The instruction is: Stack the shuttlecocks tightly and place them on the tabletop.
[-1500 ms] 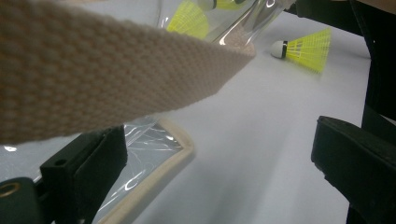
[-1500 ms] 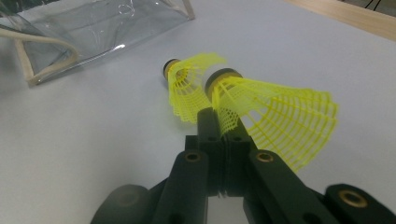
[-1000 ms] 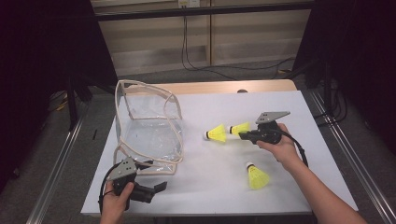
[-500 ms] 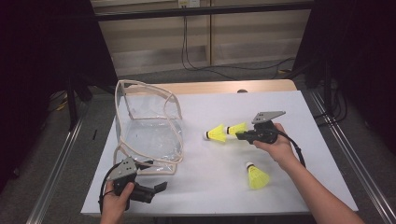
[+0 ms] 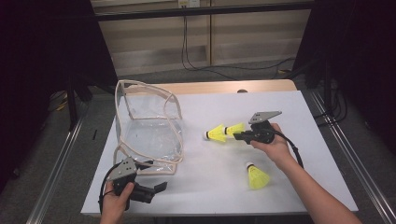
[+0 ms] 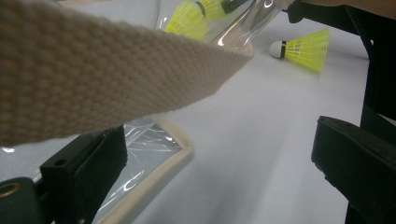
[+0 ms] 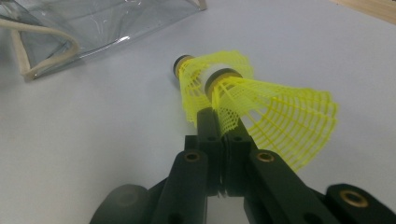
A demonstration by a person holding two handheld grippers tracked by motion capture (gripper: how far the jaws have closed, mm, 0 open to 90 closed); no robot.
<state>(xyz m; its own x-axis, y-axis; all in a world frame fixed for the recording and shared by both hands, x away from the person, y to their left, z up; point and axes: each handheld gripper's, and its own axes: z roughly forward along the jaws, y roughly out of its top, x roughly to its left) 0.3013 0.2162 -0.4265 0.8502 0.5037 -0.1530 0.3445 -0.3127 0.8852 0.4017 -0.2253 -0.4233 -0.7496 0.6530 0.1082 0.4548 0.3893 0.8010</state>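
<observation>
right claw (image 7: 219, 122) seems pinched on the netted yellow skirt of a dark-banded shuttlecock (image 7: 261, 107).

In the left gripper view, a blurred woven strap (image 6: 107, 70) of the clear bag (image 6: 140, 154) crosses the picture and is cut off at the top and left edges; we cannot see what lies behind it. Two nested shuttlecocks (image 6: 196, 16) are clipped by the top edge. In the right gripper view, we cannot tell whether the right gripper (image 7: 219, 123) pinches the nearer shuttlecock's skirt (image 7: 275, 116).
</observation>
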